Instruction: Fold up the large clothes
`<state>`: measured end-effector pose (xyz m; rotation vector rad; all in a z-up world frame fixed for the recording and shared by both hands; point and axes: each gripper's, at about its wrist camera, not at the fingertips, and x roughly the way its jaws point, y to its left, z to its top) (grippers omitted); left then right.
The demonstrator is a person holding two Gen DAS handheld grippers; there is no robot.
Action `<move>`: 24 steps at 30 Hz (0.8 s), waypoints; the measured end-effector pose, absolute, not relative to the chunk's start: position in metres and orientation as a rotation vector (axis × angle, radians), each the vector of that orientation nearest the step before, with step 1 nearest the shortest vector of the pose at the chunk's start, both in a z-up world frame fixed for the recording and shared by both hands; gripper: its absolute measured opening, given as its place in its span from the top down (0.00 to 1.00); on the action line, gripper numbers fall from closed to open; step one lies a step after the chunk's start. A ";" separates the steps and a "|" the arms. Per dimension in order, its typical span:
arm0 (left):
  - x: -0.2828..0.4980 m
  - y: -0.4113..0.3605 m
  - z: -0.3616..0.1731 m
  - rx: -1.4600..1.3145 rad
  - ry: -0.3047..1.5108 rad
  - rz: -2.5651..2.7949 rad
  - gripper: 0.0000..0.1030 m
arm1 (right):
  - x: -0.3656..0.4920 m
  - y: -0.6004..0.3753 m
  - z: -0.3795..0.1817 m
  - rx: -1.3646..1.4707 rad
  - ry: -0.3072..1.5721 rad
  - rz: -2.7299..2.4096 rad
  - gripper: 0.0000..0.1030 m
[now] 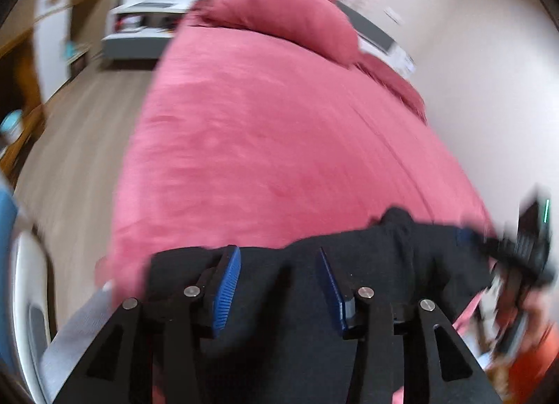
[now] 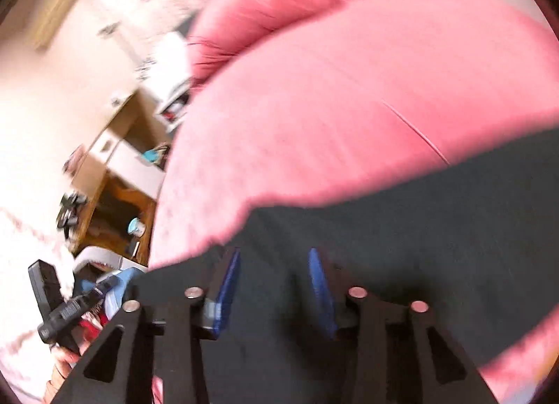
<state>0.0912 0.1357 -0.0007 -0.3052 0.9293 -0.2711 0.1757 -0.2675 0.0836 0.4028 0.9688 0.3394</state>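
Observation:
A black garment lies at the near end of a bed with a pink cover. My left gripper is open above the garment, its blue pads apart with black cloth showing between them. The right gripper's body shows at the right edge of the left wrist view. In the right wrist view the black garment spreads over the pink bed. My right gripper is open over the cloth. The left gripper's body shows at the lower left. Both views are blurred.
A pink pillow lies at the bed's head. Wooden floor runs along the left of the bed, with a white and grey cabinet beyond. A wooden desk with small items stands beside the bed. A white wall is at the right.

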 end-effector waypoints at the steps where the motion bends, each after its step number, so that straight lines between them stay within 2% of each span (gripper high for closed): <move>1: 0.097 0.127 -0.014 -0.286 0.953 -0.268 0.55 | 0.193 -0.251 0.081 0.372 0.974 0.358 0.49; 3: 0.105 0.122 -0.039 -0.258 0.979 -0.242 0.58 | 0.234 -0.215 0.071 0.311 1.019 0.378 0.47; 5: 0.099 0.128 -0.050 -0.255 0.941 -0.249 0.69 | 0.259 -0.190 0.058 0.230 1.082 0.389 0.47; 8: 0.089 0.141 -0.063 -0.288 0.919 -0.254 0.81 | 0.253 -0.208 0.029 0.122 1.232 0.425 0.47; 10: 0.089 0.141 -0.062 -0.300 0.917 -0.249 0.81 | 0.256 -0.192 0.008 0.042 1.318 0.444 0.48; 11: 0.088 0.138 -0.057 -0.305 0.916 -0.246 0.81 | 0.250 -0.191 0.005 0.014 1.297 0.442 0.58; 12: 0.088 0.139 -0.058 -0.309 0.913 -0.244 0.81 | 0.241 -0.196 0.004 0.002 1.273 0.442 0.86; 14: 0.085 0.140 -0.057 -0.320 0.913 -0.246 0.82 | 0.240 -0.206 0.013 0.072 1.241 0.416 0.92; 16: 0.086 0.141 -0.058 -0.336 0.910 -0.239 0.85 | 0.238 -0.227 0.036 0.193 1.125 0.376 0.93; 18: 0.086 0.144 -0.061 -0.350 0.913 -0.228 0.88 | 0.240 -0.232 0.049 0.187 1.020 0.307 0.99; 22: 0.087 0.145 -0.061 -0.356 0.914 -0.228 0.89 | 0.267 -0.240 0.011 0.161 1.091 0.183 0.99; 23: 0.087 0.145 -0.061 -0.356 0.910 -0.229 0.89 | 0.264 -0.255 0.012 0.191 1.089 0.194 0.98; 24: 0.086 0.146 -0.061 -0.360 0.907 -0.229 0.89 | 0.257 -0.265 0.021 0.234 1.051 0.191 0.91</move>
